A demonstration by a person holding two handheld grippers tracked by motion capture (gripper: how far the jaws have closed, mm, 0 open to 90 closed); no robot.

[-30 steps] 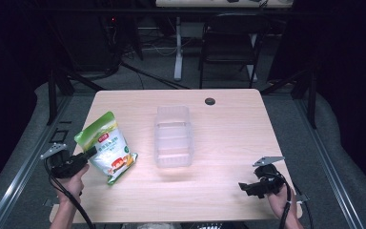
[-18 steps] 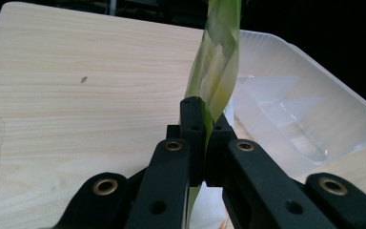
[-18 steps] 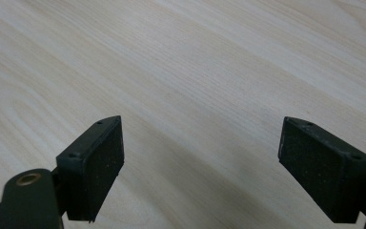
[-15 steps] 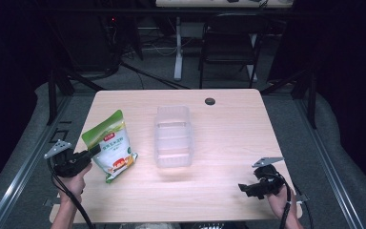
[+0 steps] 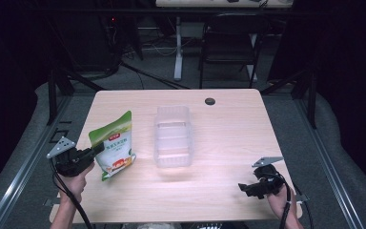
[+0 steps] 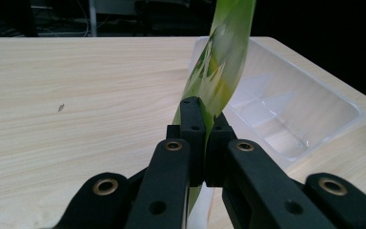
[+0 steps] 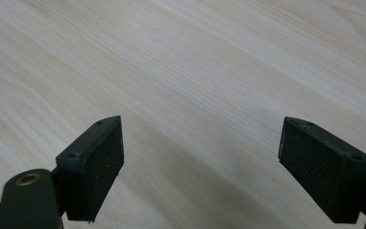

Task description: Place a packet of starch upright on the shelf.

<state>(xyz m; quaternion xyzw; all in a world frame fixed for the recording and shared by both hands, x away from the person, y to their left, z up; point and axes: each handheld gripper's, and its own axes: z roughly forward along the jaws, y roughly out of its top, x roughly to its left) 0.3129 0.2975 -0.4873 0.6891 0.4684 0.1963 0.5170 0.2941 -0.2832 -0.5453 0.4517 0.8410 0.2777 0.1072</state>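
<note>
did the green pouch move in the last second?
Yes. The green pouch, clamped in the left hand-held gripper, has tipped up from lying flat to nearly upright. It stays left of the clear plastic tray, which has not moved.

The green snack pouch (image 5: pixel 112 145), flat on the wooden table (image 5: pixel 228 129) a second ago, now stands raised and nearly upright. The left gripper (image 5: pixel 95 151), clamped on its edge, sits slightly further back toward the table's left edge than before.
</note>
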